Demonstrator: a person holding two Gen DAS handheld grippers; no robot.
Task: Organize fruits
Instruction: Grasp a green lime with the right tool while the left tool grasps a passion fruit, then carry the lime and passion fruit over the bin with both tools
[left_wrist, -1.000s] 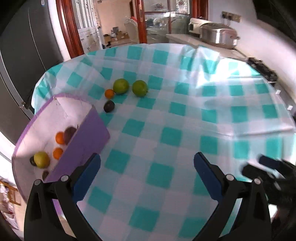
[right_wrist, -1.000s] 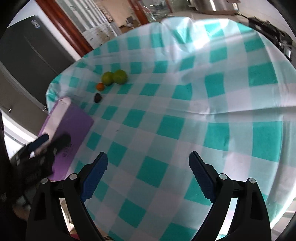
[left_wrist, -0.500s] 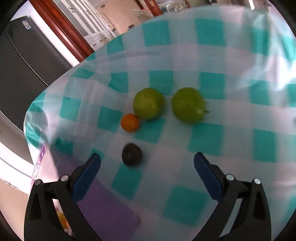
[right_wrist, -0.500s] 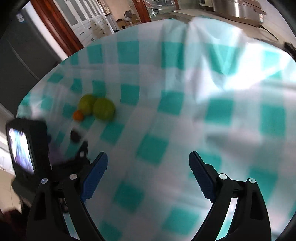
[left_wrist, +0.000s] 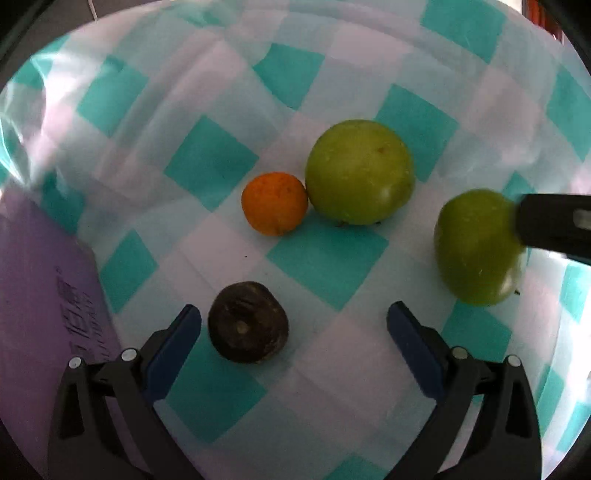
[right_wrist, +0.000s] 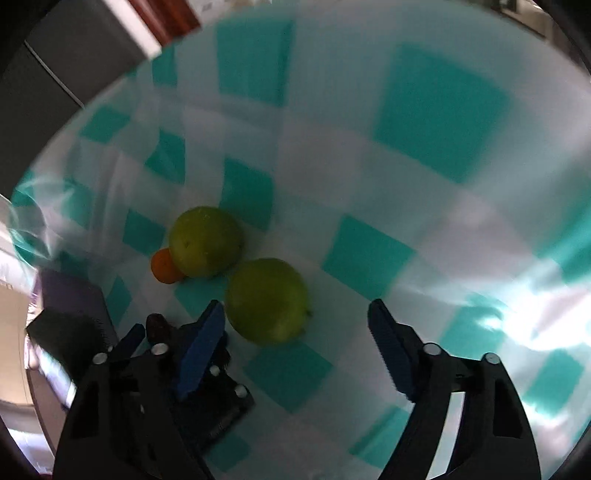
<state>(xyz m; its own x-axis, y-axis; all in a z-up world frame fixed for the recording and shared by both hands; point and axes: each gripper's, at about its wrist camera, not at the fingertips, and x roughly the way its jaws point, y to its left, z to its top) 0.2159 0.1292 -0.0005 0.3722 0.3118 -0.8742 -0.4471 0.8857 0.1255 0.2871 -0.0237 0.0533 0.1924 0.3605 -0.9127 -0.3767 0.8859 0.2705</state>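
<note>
You have four fruits left loose on the teal-and-white checked tablecloth (left_wrist: 325, 266), and none is lifted yet, so by my reading the sorting is unfinished. The purple cardboard box (left_wrist: 40, 280) sits at the left edge of the left wrist view; its inside is not visible, so how much is already stowed cannot be told.

Your left gripper (left_wrist: 293, 326) points down at the cloth with its blue pads wide apart and nothing pressed between them. The small dark, wrinkled round fruit (left_wrist: 247, 326) lies just beside the left-hand pad, inside the gap. Beyond it, a small orange citrus (left_wrist: 274, 203) touches a large smooth green round fruit (left_wrist: 360, 171).

Your right gripper (right_wrist: 297, 321) is closing, and the second large green round fruit (right_wrist: 266, 300) sits between the pads, close against the left-hand one but not yet clamped. This fruit looks firm, glossy and slightly oval, wide enough to fill much of the gap. The picture is blurred, so contact at the left-hand pad is uncertain.
</note>
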